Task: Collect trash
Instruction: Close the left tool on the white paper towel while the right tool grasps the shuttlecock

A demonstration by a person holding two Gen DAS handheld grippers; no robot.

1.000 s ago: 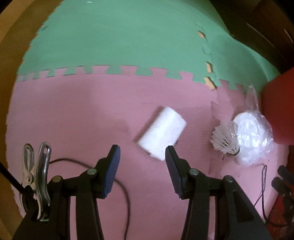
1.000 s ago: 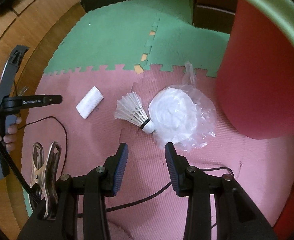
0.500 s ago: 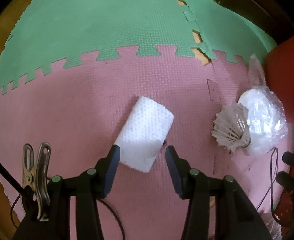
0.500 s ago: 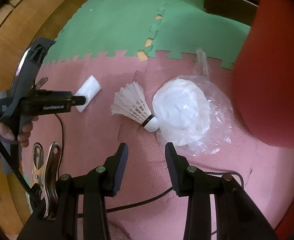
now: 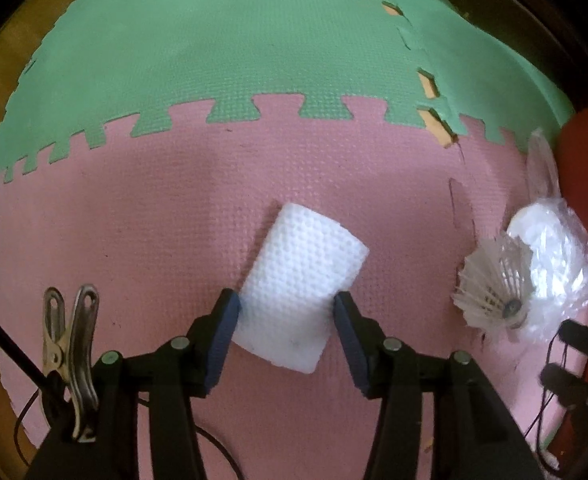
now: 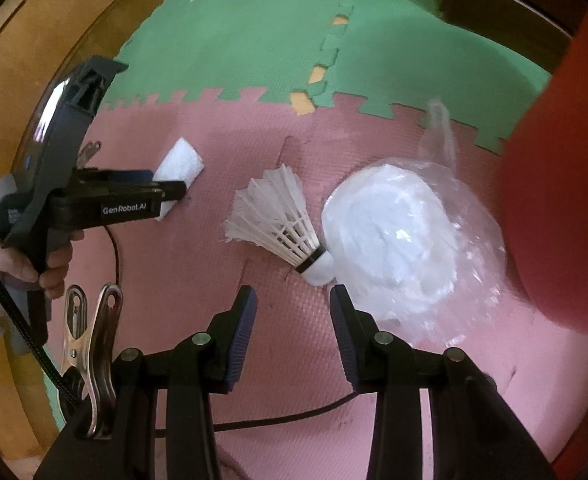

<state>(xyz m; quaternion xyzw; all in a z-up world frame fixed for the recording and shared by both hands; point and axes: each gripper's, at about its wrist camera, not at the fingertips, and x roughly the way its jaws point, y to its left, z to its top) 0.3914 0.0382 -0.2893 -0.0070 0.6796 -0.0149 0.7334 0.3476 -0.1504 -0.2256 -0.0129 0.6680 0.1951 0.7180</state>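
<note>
A folded white paper towel (image 5: 302, 276) lies flat on the pink mat. My left gripper (image 5: 286, 304) points down over it, one fingertip at each side of its near half. The jaws are opening and the towel shows no squeeze. In the right wrist view the towel (image 6: 180, 164) is partly hidden behind the left gripper (image 6: 174, 192). A white shuttlecock (image 6: 278, 220) lies with its cork against a clear plastic bag (image 6: 398, 240) that holds something white. My right gripper (image 6: 292, 300) is open just short of the cork, nothing between its fingers.
A red bin (image 6: 554, 200) stands right of the bag. Green mat tiles (image 5: 254, 40) join the pink mat (image 5: 134, 220) farther back, with wooden floor (image 6: 34, 40) beyond on the left. A black cable (image 6: 286, 420) trails over the mat below the right gripper.
Both grippers have come down toward the mat. The towel, earlier ahead of the left fingers, now lies between them. The shuttlecock and bag look larger and closer to the right gripper.
</note>
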